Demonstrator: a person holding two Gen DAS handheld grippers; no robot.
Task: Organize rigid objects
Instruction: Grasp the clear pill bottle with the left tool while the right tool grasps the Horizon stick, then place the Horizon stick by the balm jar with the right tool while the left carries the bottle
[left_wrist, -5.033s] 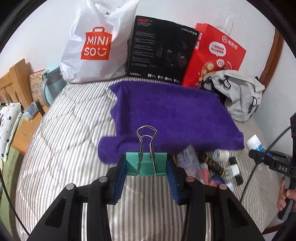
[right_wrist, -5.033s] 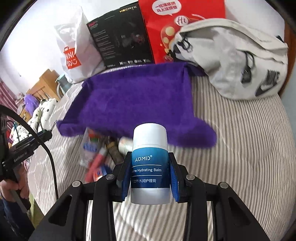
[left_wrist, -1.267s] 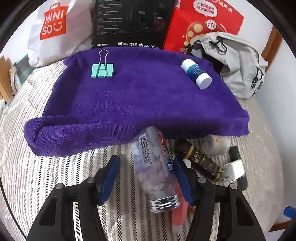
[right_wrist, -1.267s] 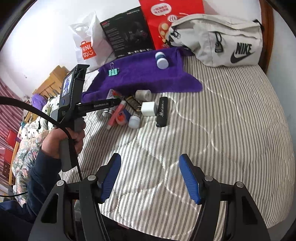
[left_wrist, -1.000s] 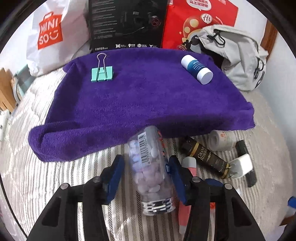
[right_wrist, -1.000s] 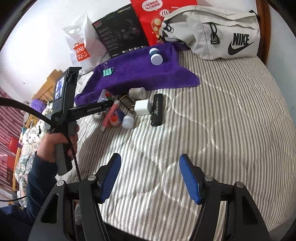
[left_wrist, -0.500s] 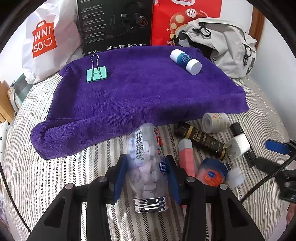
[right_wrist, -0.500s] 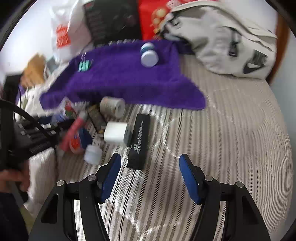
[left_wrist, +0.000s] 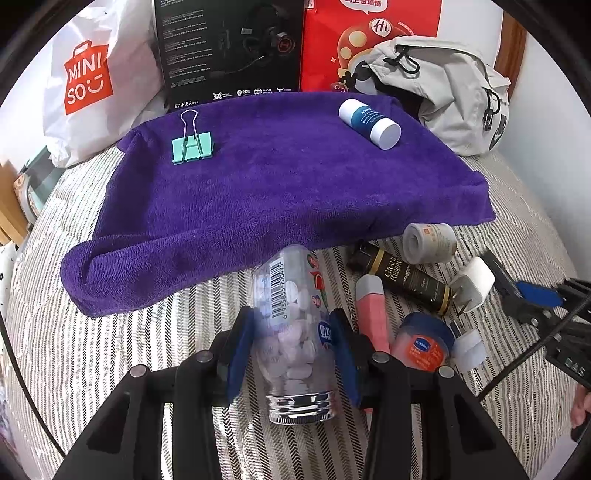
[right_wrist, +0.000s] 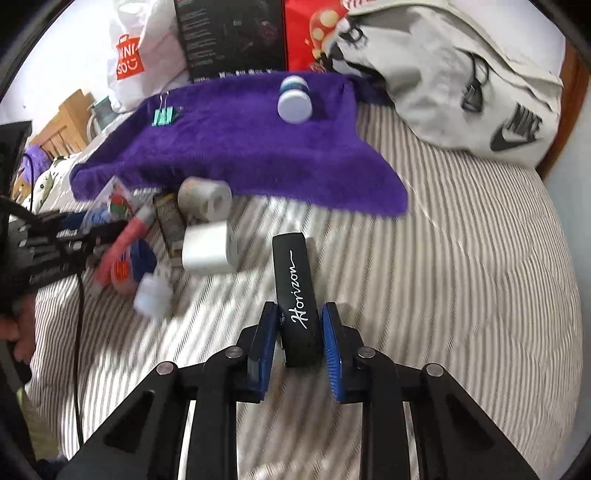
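Note:
My left gripper (left_wrist: 291, 332) is shut on a clear bottle of pale tablets (left_wrist: 291, 295) that lies on the striped bed just in front of the purple towel (left_wrist: 277, 184). A teal binder clip (left_wrist: 192, 146) and a blue-and-white balm stick (left_wrist: 369, 120) lie on the towel. My right gripper (right_wrist: 299, 325) is shut on the near end of a black "Horizon" case (right_wrist: 295, 280) lying on the bed. To its left sit a tape roll (right_wrist: 205, 197), a white charger (right_wrist: 208, 249) and a pink tube (right_wrist: 125, 243).
A black tube (left_wrist: 410, 280), a small orange-labelled jar (left_wrist: 421, 343) and a white cap (left_wrist: 469, 352) lie right of the bottle. A Miniso bag (left_wrist: 85, 81), black box (left_wrist: 229, 48), red bag (left_wrist: 369, 37) and grey Nike bag (right_wrist: 461, 74) line the far edge.
My left gripper closed in on the tablet bottle. My right gripper dropped from high above the bed to the black case, and its fingers went from wide open to shut around it.

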